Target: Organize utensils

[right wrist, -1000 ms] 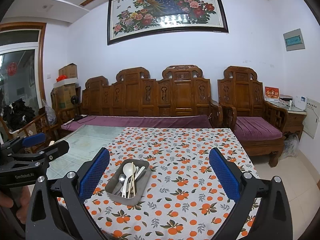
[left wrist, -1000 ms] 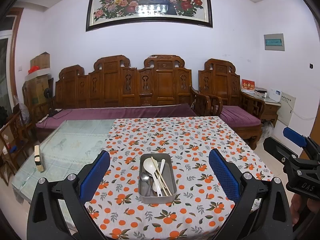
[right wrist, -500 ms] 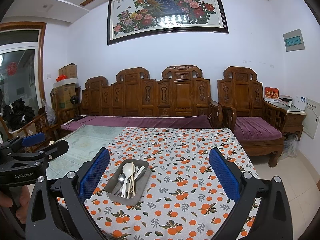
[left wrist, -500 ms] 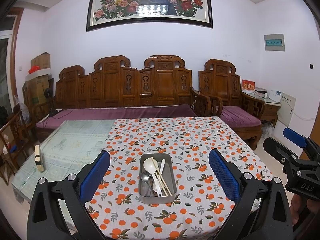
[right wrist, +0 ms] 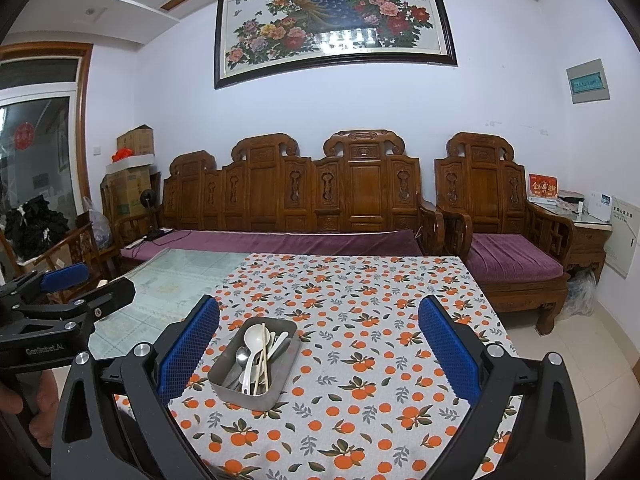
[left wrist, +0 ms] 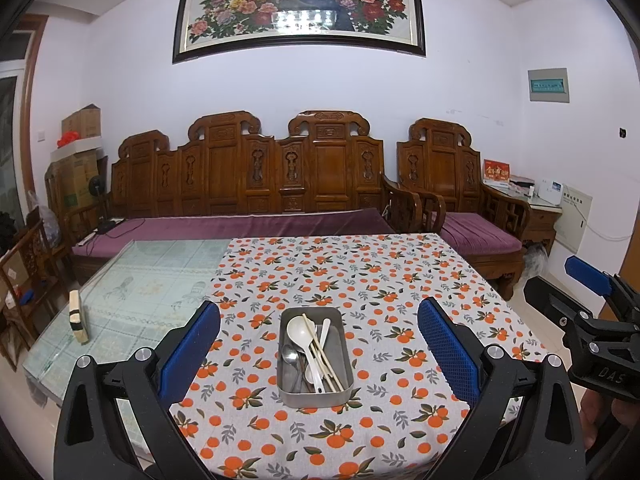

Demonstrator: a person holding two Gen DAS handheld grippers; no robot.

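Note:
A metal tray (left wrist: pixel 349 384) stands on the orange-print tablecloth near the table's front edge; it also shows in the right wrist view (right wrist: pixel 228 390). It holds a white ladle spoon (left wrist: pixel 299 330), another white spoon, wooden chopsticks (left wrist: pixel 325 354) and metal spoons (left wrist: pixel 291 354), all mixed together. My left gripper (left wrist: pixel 319 354) is open and empty, held back from the tray, which lies between its fingers in view. My right gripper (right wrist: pixel 319 354) is open and empty, with the tray toward its left finger.
The tablecloth (left wrist: pixel 360 276) covers the right part of the table; bare glass top (left wrist: pixel 152 280) lies to the left, with a small block (left wrist: pixel 77 316) standing on it. A carved wooden sofa (left wrist: pixel 260 184) and armchair (left wrist: pixel 472 208) stand behind the table.

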